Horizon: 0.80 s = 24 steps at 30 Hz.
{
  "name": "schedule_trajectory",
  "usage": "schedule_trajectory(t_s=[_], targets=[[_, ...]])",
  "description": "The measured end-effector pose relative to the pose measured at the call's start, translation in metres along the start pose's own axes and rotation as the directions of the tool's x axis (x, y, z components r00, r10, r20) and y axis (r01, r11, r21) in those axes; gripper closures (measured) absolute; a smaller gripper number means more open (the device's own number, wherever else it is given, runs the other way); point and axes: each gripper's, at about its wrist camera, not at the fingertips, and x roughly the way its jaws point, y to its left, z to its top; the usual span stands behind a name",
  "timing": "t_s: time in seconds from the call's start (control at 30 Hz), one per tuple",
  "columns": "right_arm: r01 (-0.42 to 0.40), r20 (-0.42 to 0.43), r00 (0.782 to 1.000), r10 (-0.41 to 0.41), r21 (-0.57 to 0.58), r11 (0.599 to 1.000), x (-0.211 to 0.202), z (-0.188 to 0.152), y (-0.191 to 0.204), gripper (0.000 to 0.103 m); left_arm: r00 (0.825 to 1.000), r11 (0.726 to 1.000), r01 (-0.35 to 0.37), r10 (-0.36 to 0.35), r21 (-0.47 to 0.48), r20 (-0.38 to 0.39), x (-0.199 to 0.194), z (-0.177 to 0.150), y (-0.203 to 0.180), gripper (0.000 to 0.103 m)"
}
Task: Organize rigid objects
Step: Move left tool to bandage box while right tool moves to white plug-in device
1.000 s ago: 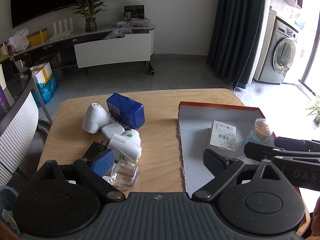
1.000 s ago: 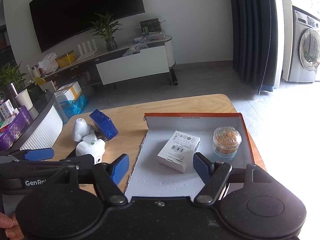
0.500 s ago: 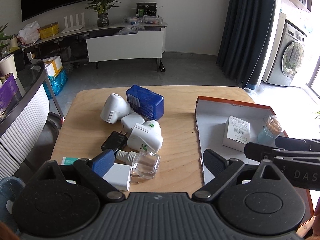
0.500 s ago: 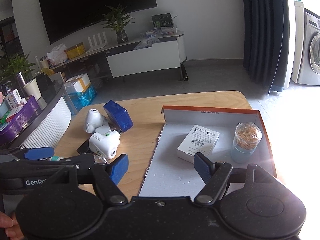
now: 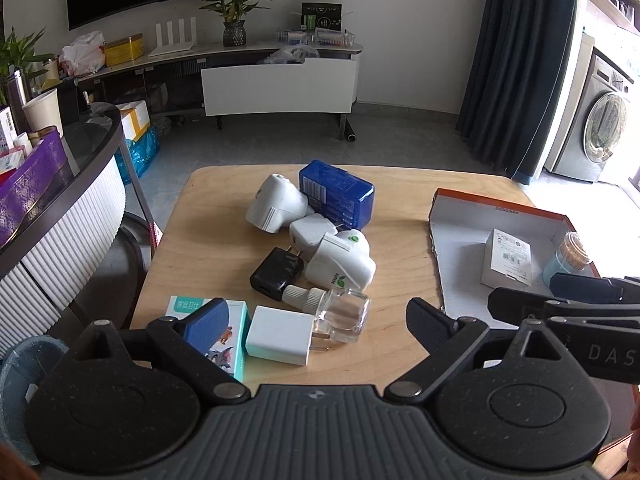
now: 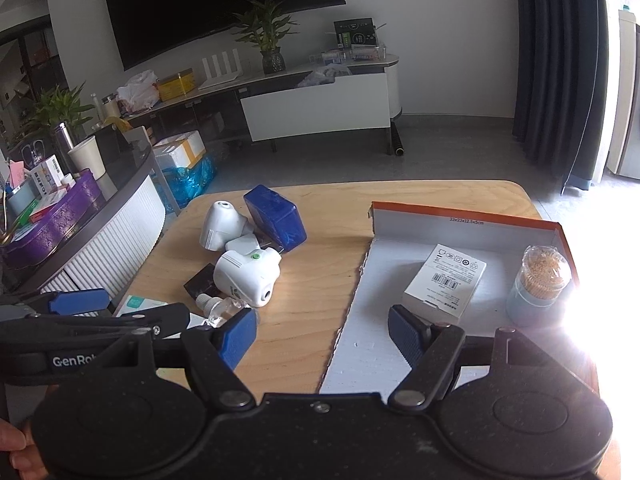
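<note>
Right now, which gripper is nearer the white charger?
Left. The left gripper hangs right over the white charger; the right gripper sits off beside the box.

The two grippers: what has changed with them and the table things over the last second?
Both grippers, left and right, have drawn back from the table, so more of the clutter shows, like the white charger. Nothing was grasped or released. Both stay open; the box and its contents have not moved.

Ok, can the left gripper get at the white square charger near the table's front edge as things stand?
Probably yes. The left gripper is open and empty, and the white charger lies just ahead between its fingers, top uncovered. Its prongs rest against the clear bottle, which may get nudged.
</note>
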Motion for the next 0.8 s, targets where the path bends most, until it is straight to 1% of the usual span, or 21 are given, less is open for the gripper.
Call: schedule_trajectory(t_s=[0.3,0.8], targets=[[-0.032,-0.027,0.999,0.031,-0.030,0.999,0.013,-0.003,0.022,0.017,0.999,0.999,-0.025,0.024,-0.037,-0.022,0.000,-0.008,0.021,0.005],[-0.064,-0.066,0.996,0.060,-0.063,0.996,0.030,-0.007,0.046,0.017,0.997,0.995,-0.053,0.049,-0.083,-0.052,0.004,-0.018,0.047,0.006]])
